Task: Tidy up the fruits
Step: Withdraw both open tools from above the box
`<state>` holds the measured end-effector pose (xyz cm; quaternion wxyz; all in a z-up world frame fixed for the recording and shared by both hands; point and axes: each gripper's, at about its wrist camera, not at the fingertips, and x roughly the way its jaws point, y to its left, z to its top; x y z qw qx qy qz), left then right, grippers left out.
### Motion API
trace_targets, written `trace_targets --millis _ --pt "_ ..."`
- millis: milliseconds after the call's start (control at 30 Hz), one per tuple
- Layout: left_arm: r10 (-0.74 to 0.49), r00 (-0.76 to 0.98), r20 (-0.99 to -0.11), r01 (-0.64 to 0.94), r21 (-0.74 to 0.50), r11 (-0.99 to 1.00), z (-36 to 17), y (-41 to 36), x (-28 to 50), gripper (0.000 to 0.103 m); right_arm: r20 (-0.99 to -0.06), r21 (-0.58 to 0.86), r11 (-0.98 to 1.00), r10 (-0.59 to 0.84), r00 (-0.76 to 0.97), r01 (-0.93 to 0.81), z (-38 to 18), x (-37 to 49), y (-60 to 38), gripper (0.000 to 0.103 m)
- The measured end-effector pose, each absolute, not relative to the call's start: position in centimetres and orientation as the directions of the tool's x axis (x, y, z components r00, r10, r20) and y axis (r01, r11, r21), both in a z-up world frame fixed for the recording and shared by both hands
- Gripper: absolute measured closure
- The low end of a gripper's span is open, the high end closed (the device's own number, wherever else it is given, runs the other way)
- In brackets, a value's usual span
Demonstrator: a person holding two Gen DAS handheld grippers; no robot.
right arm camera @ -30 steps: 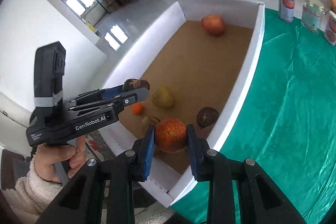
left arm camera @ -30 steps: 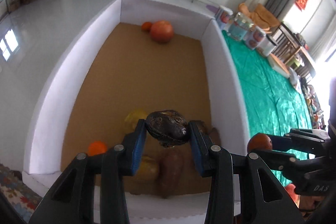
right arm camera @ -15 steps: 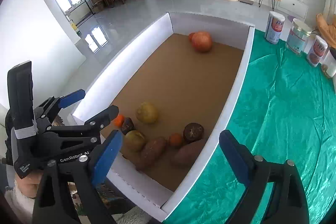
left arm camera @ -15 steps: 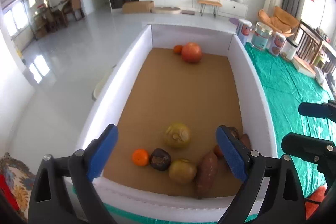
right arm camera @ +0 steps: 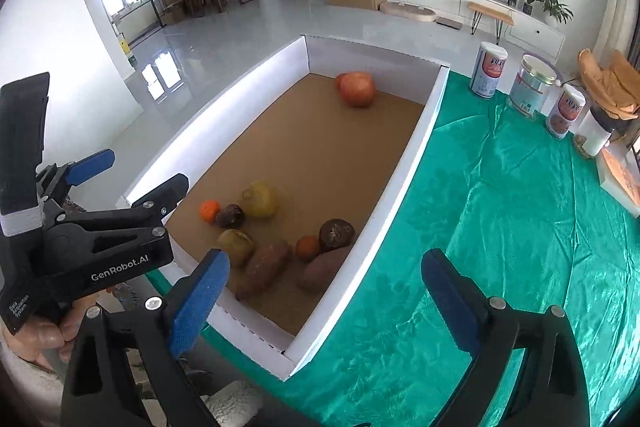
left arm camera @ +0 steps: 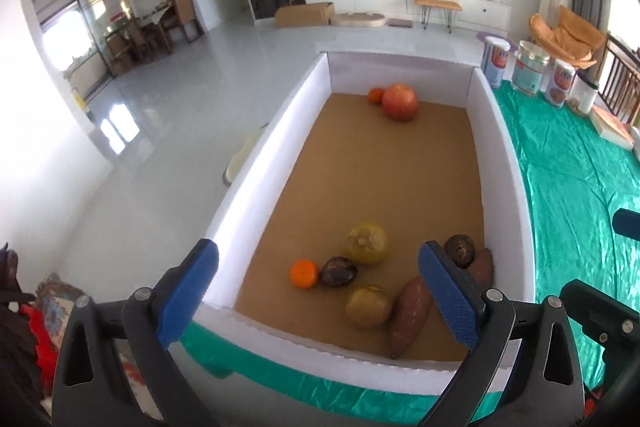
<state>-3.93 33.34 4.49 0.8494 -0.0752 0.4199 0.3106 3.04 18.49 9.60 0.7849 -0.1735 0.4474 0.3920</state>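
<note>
Left jaws opening, empty; box (left arm camera: 280,155) holds fruit (left arm camera: 367,243).

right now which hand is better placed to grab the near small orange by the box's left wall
Left: the left gripper, fingers opening and empty, faces that orange; the right gripper is off by the right wall.

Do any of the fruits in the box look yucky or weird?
Two dark fruits look shrivelled and brownish. Two sweet potatoes, which aren't fruit, lie among them at the tray's near end.
</note>
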Motion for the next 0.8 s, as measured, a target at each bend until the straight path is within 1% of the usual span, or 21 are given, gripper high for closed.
trace_targets --millis 133,467,633,733,800 --pt "0.474 0.448 -0.758 -0.595 0.144 0.791 4.5 33.6 -4.2 0.003 -0.849 0.054 0.627 0.439 0.295 -0.777 9.1 2.7 19.2 0.007" --pt "0.463 0.453 -0.762 -0.596 0.127 0.793 4.5 34.2 -5.0 0.003 -0.869 0.033 0.619 0.406 0.284 -0.785 7.9 1.9 21.0 0.007" --pt "0.462 0.432 -0.774 -0.595 0.140 0.791 3.7 34.5 -4.5 0.002 -0.873 0.036 0.614 0.404 0.275 -0.788 7.4 1.6 21.3 0.007" --pt "0.437 0.431 -0.790 -0.588 0.122 0.800 3.4 34.4 -4.5 0.002 -0.871 0.041 0.613 0.409 0.273 -0.789 7.4 1.5 21.3 0.007" --pt "0.439 0.438 -0.784 -0.585 0.123 0.802 3.5 34.1 -4.8 0.002 -0.869 0.044 0.613 0.413 0.273 -0.789 7.5 1.5 21.3 0.007"
